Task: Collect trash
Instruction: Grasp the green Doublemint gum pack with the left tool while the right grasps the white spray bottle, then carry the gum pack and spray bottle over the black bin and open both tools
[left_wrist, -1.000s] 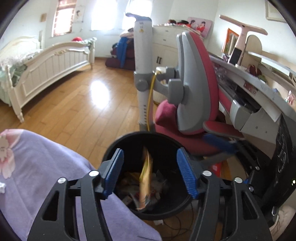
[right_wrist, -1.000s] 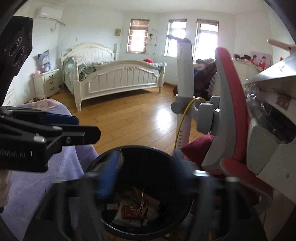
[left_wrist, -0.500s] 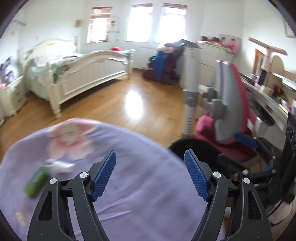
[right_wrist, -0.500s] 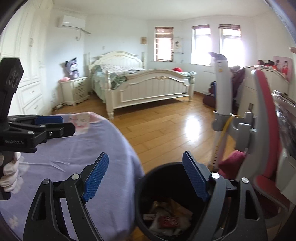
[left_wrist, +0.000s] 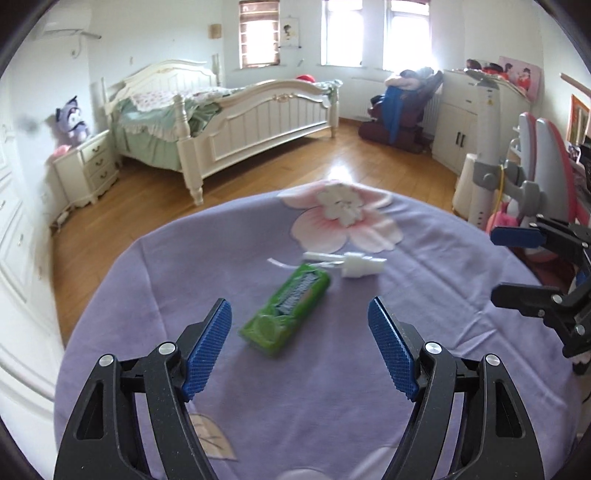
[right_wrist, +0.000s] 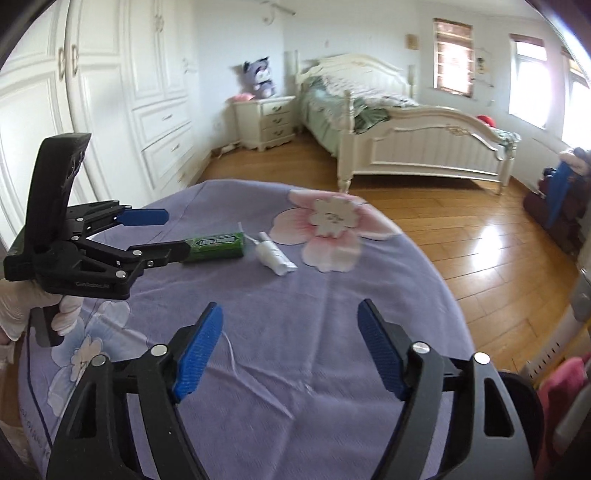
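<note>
A green gum pack (left_wrist: 286, 308) lies on the round table's purple flowered cloth (left_wrist: 332, 387), with a small white crumpled piece (left_wrist: 356, 264) just beyond it. My left gripper (left_wrist: 297, 321) hangs open over the cloth, and the pack sits ahead between its blue pads, untouched. In the right wrist view the pack (right_wrist: 218, 245) and white piece (right_wrist: 273, 256) lie farther off on the cloth (right_wrist: 295, 369). There my right gripper (right_wrist: 290, 325) is over bare cloth, its jaws closing on nothing. The left gripper (right_wrist: 173, 232) shows at the left, its lower finger tip against the pack.
A gloved hand (right_wrist: 22, 310) holds the left gripper's handle. The right gripper (left_wrist: 496, 266) juts in at the table's right edge. A white bed (left_wrist: 236, 122) and wooden floor (left_wrist: 155, 206) lie beyond. A pink chair (left_wrist: 546, 173) stands right, and wardrobes (right_wrist: 110, 110) left.
Both grippers swung left from above the black bin, where a paper was dropping from the left one, to over the purple table. The green pack and white piece came into view.
</note>
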